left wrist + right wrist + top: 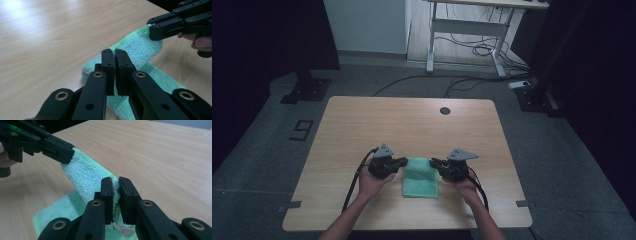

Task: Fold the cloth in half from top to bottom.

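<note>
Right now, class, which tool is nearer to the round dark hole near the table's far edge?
Right. The right tool grips the green towel almost straight below the hole; the left tool, at the towel's other corner, sits farther off to the left.

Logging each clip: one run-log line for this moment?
left gripper: shut on towel | right gripper: shut on towel | far edge lifted off table

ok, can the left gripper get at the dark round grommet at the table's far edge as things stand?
Probably not yet. The left gripper is shut on the green towel, sharing its raised edge with the right gripper. The bare table up to the grommet looks free, but it must let go first.
</note>
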Available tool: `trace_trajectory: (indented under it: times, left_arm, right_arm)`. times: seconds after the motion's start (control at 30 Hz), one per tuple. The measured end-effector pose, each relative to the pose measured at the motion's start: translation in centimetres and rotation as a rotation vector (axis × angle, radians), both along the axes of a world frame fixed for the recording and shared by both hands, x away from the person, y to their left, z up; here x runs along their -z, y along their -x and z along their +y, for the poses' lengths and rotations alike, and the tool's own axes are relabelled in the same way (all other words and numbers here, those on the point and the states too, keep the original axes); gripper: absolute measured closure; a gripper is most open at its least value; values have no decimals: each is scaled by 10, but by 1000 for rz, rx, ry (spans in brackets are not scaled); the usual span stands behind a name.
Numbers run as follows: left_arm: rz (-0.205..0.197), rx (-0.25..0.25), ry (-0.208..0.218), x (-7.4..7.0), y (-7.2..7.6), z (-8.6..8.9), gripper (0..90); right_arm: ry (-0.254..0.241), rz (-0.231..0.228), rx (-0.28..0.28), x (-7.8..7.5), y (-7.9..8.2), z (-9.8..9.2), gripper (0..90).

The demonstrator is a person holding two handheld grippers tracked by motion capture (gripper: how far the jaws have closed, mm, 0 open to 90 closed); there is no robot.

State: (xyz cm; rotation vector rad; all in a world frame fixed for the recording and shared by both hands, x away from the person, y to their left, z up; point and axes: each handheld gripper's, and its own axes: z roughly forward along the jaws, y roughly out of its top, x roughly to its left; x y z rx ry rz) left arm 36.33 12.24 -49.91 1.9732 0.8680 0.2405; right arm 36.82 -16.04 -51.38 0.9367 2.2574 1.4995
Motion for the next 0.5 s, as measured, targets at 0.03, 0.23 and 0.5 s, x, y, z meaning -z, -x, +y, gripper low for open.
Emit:
trace_trajectory:
  times: [0.03,0.23,0.5]
  left_arm:
    - [-2,4,-4,1,4,0,864]
    - [1,17,-10,11,21,1,861]
    - [23,49,-21,29,39,3,843]
  right_arm:
    - [0,2,-3,1,2,0,818]
    - [0,9,-30,6,18,-1,816]
    - [40,38,-63,22,34,0,799]
